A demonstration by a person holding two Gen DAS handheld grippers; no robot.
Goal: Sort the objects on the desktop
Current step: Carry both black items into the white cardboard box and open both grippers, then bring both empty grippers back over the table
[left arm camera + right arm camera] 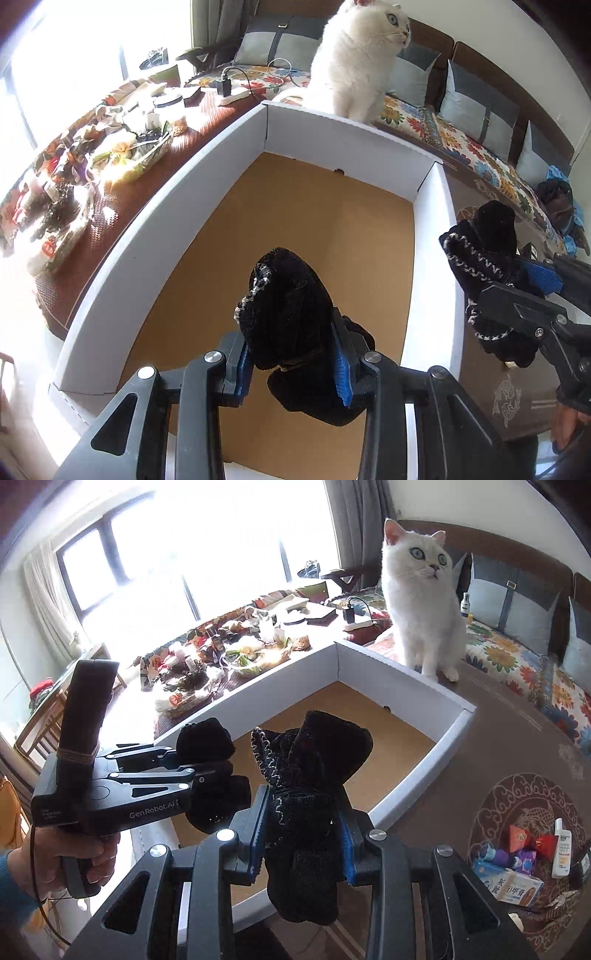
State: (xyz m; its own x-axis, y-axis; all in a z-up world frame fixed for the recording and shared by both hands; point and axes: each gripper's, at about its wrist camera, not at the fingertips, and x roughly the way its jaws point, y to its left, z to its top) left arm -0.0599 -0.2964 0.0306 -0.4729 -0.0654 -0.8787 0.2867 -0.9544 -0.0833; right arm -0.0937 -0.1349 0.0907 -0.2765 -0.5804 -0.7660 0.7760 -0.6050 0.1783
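Both wrist views look down close over the white box (pixel 147 236) (pixel 424 698), sharing the cat (pixel 354 62) (pixel 421 602).

From where I stand, "GenRobot.AI" reads in pale letters along the black body of the left claw (pixel 207 766). Near right on the surface (pixel 517 746), a white carton (pixel 517 886) carries large Chinese characters, one of them "甲". Small print on the white bottle (pixel 563 849) beside it is too tiny to read.

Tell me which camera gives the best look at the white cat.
The right wrist view: the white cat shows whole, face to paws, sitting beside the white box. In the left wrist view the cat has its head top cropped and its paws hidden behind the box wall.
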